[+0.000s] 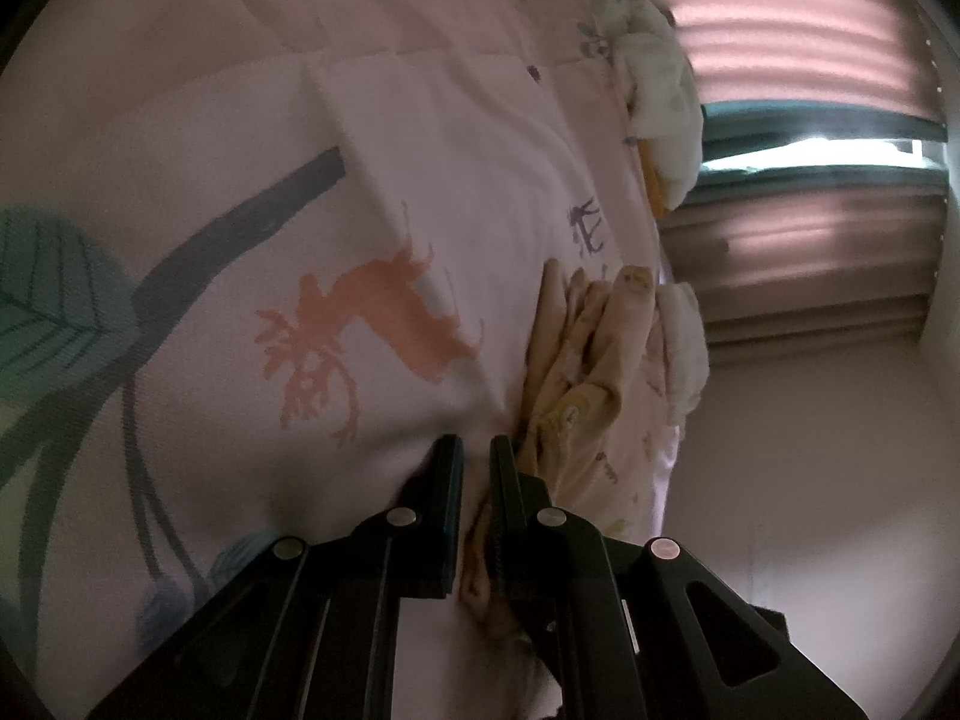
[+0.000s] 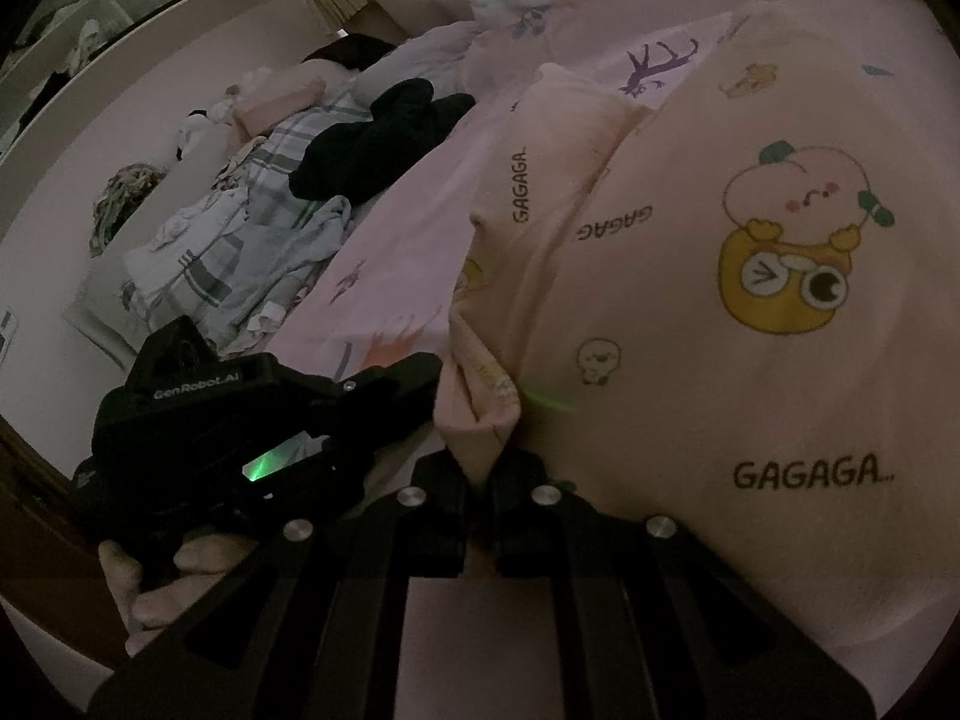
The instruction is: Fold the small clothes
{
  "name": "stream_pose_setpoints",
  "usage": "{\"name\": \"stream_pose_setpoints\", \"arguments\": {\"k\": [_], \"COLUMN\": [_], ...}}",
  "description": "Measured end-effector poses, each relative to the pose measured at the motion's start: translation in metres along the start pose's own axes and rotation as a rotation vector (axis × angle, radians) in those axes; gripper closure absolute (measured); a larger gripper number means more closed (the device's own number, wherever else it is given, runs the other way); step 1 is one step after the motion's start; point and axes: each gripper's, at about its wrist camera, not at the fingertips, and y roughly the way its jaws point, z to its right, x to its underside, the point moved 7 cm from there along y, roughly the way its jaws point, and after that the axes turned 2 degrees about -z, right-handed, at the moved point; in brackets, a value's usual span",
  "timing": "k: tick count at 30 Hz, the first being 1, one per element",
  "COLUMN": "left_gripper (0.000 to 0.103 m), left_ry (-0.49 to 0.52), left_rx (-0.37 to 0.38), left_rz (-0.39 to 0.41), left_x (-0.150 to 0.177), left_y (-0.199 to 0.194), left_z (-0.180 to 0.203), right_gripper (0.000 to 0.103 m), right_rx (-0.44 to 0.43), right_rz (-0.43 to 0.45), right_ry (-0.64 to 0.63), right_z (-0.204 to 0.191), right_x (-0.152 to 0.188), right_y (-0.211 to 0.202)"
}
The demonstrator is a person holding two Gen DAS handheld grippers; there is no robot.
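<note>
The small pink garment (image 2: 690, 300), printed with a cartoon figure and the word GAGAGA, is spread over the bed cover (image 2: 390, 228), filling the right wrist view from twelve through four o'clock; its near folded corner is pinched in the right gripper (image 2: 480, 474), whose jaws are all but closed on the cloth, the pleated edge rising from them toward twelve o'clock; the left gripper (image 2: 384, 384), seen at nine o'clock of that corner and just beside it, is likewise nearly closed, and in the left wrist view a strip of pale printed fabric (image 1: 570, 384) is seen running out from between the jaws of the left gripper (image 1: 477, 450) toward one o'clock. The relation that matters is judged to be this: both holds lie on one near edge, close together, with the garment's bulk stretching away at one to two o'clock, so any fold would be carried in that direction. Only the right wrist view shows the printed front and the hand (image 2: 156, 576) on the other tool; only the left wrist view shows the deer-patterned cover (image 1: 372, 324) at ten o'clock and the blind (image 1: 798, 48) beyond.
</note>
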Motion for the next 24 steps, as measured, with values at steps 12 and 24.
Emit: {"name": "stream_pose_setpoints", "arguments": {"k": [12, 24], "left_gripper": [0.096, 0.096], "left_ry": [-0.004, 0.044], "left_rx": [0.013, -0.031], "left_rz": [-0.007, 0.007], "left_x": [-0.001, -0.001], "left_y": [-0.001, -0.001], "left_z": [-0.001, 0.005], "right_gripper": [0.066, 0.093], "right_rx": [-0.15, 0.215], "right_rz": [-0.036, -0.015], "right_ry": [0.038, 0.023], "right_z": [-0.04, 0.013], "right_x": [-0.011, -0.081], "right_y": [-0.036, 0.012]}}
